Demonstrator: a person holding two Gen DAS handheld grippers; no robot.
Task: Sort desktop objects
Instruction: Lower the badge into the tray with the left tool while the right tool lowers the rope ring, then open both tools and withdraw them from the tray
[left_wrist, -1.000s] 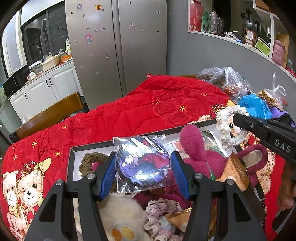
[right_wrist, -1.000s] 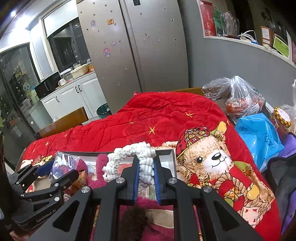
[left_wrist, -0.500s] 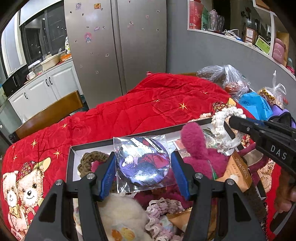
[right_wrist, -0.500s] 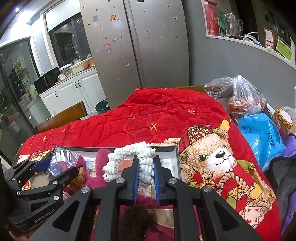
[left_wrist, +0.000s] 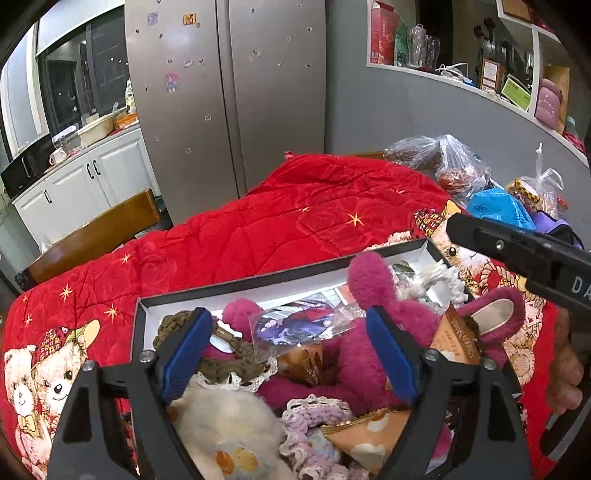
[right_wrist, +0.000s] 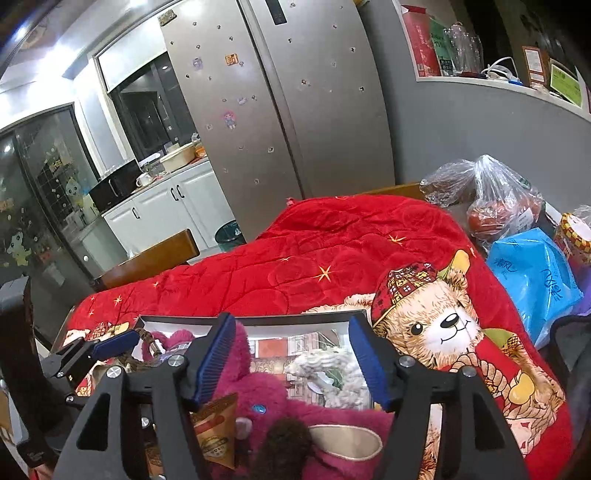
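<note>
A black-rimmed box (left_wrist: 258, 280) full of soft items lies on the red quilt. My left gripper (left_wrist: 288, 349) hangs over it, jaws opening, and its blue pads touch nothing. Below them a round badge in a clear sleeve (left_wrist: 295, 326) lies loose on the pink plush toy (left_wrist: 373, 291). My right gripper (right_wrist: 293, 354) is also opening over the box (right_wrist: 258, 319). The white crochet scrunchie (right_wrist: 332, 373) rests in the box's right end, free of the pads. It shows in the left view as the scrunchie (left_wrist: 439, 277), under the right gripper (left_wrist: 517, 254).
A red bear-print quilt (left_wrist: 295, 221) covers the table. Clear plastic bags (right_wrist: 491, 199), a blue bag (right_wrist: 532, 273) and a jar crowd the right edge. A wooden chair (left_wrist: 92, 236) stands at the far left. A hand (left_wrist: 565, 369) holds the right gripper.
Both grippers have opened. The badge has dropped from the left pads onto the pile in the box. The white scrunchie has fallen from the right pads into the box's right end.
</note>
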